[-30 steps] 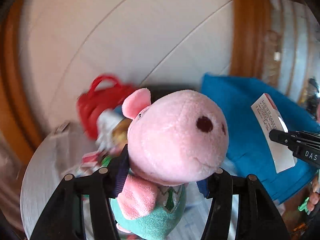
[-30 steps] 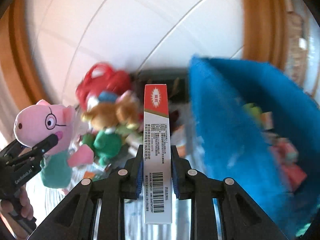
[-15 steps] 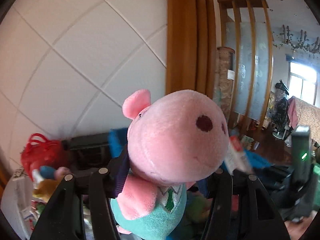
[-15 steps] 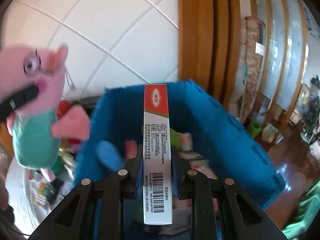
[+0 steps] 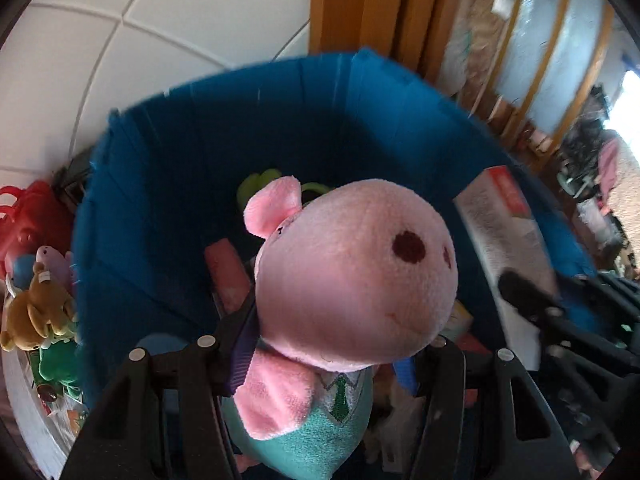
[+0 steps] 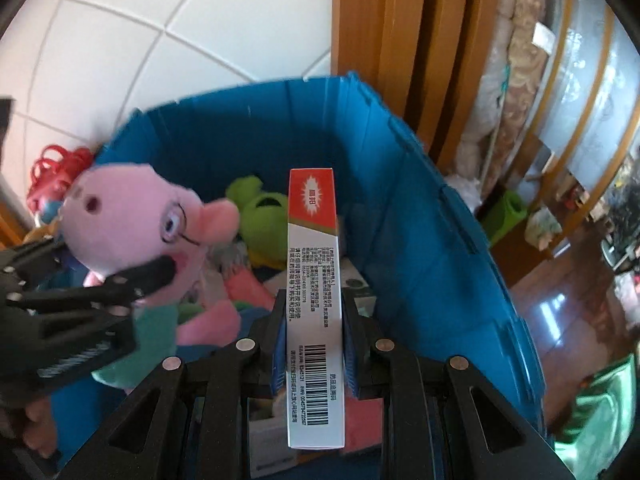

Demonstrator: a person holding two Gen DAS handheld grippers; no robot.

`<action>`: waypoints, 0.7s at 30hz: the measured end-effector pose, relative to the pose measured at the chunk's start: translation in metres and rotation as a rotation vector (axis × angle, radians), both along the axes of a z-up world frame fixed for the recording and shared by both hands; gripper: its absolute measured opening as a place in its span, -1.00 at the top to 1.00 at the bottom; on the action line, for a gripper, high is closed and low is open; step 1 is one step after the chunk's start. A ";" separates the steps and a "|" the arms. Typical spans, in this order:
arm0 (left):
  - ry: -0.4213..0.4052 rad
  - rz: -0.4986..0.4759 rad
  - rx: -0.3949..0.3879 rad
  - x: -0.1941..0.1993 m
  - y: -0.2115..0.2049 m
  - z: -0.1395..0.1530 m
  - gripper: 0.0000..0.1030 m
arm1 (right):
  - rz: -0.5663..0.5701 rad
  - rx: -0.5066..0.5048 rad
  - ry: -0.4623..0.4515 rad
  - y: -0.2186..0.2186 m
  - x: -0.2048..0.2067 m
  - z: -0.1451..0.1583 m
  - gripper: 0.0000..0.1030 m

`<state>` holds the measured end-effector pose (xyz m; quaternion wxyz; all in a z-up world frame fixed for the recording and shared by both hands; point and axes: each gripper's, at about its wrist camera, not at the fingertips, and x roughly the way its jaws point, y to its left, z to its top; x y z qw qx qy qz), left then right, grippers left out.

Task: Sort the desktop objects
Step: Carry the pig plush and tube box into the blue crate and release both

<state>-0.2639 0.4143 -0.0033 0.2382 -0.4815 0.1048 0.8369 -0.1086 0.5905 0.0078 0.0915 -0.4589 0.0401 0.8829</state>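
My left gripper (image 5: 332, 344) is shut on a pink pig plush (image 5: 352, 276) in a teal top and holds it over the open blue bin (image 5: 168, 168). My right gripper (image 6: 314, 332) is shut on a red-and-white medicine box (image 6: 314, 292), held upright above the same blue bin (image 6: 420, 220). The pig plush (image 6: 132, 220) and the left gripper (image 6: 132, 280) show at the left of the right wrist view. The box (image 5: 500, 232) and the right gripper (image 5: 520, 288) show at the right of the left wrist view.
The bin holds a green plush (image 6: 260, 216), pink items and small boxes. Left of the bin lie a red basket (image 5: 28, 216), a brown bear plush (image 5: 36, 312) and a green toy (image 5: 60, 364). A white tiled wall and a wooden door frame (image 6: 400, 40) stand behind.
Both grippers have swung from the toy pile to the right, then lowered over the blue bin's opening, each still holding its object.
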 end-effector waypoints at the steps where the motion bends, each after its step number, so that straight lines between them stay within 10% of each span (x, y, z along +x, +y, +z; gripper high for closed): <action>1: -0.004 0.009 -0.008 -0.005 0.002 -0.005 -0.10 | 0.002 -0.008 -0.019 0.004 -0.007 -0.005 0.56; 21: 0.054 0.093 -0.127 -0.043 0.030 -0.025 -0.53 | -0.016 -0.050 -0.156 0.032 -0.085 -0.063 0.31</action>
